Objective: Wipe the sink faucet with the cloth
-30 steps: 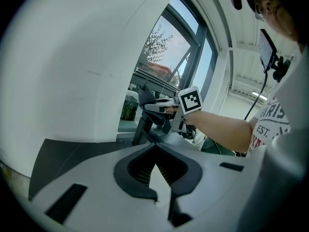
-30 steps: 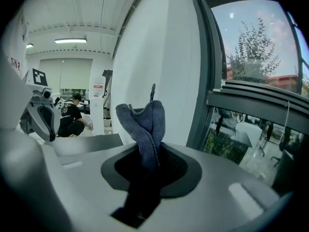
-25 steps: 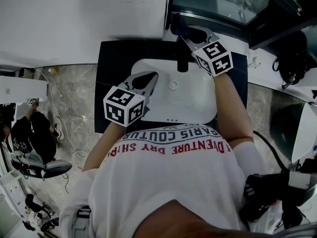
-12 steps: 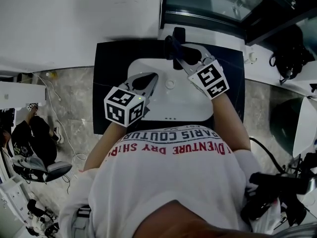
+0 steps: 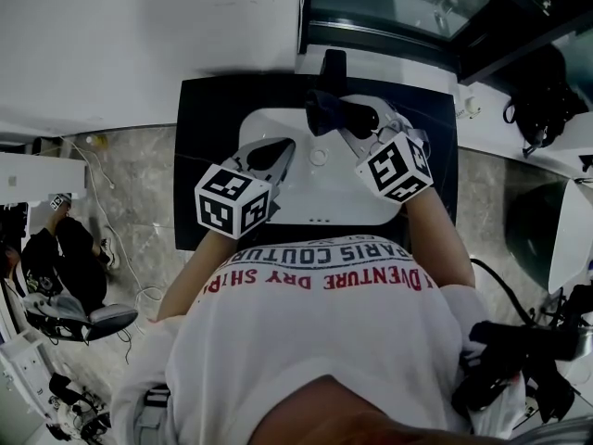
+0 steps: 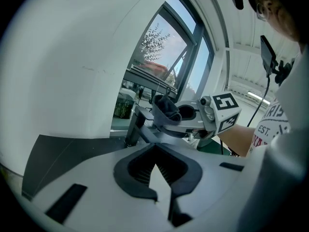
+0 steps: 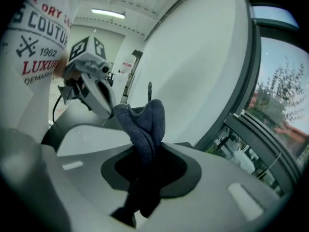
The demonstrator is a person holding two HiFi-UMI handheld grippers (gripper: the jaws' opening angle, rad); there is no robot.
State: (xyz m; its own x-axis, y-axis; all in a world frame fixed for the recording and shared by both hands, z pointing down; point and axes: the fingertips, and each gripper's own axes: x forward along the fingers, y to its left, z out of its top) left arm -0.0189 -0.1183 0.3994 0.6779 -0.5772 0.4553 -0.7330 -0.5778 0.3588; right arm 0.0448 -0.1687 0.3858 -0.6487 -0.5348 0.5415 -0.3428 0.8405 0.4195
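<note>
White sink (image 5: pixel 306 197) in dark counter (image 5: pixel 199 156) beside window (image 5: pixel 408 7); cloth (image 5: pixel 324 109) pinched in right gripper (image 5: pixel 345 119), close by faucet (image 5: pixel 334 66); left gripper (image 5: pixel 276 151) clenched empty above sink.

Head view: above the person, looking steeply down onto the sink (image 5: pixel 306 197).
Left gripper view: low over the basin, facing the right gripper (image 6: pixel 164 114) and the window (image 6: pixel 166 57).
Right gripper view: looks back at the left gripper (image 7: pixel 107 111), with the cloth (image 7: pixel 145 124) close to the lens. It shares the same window.
</note>
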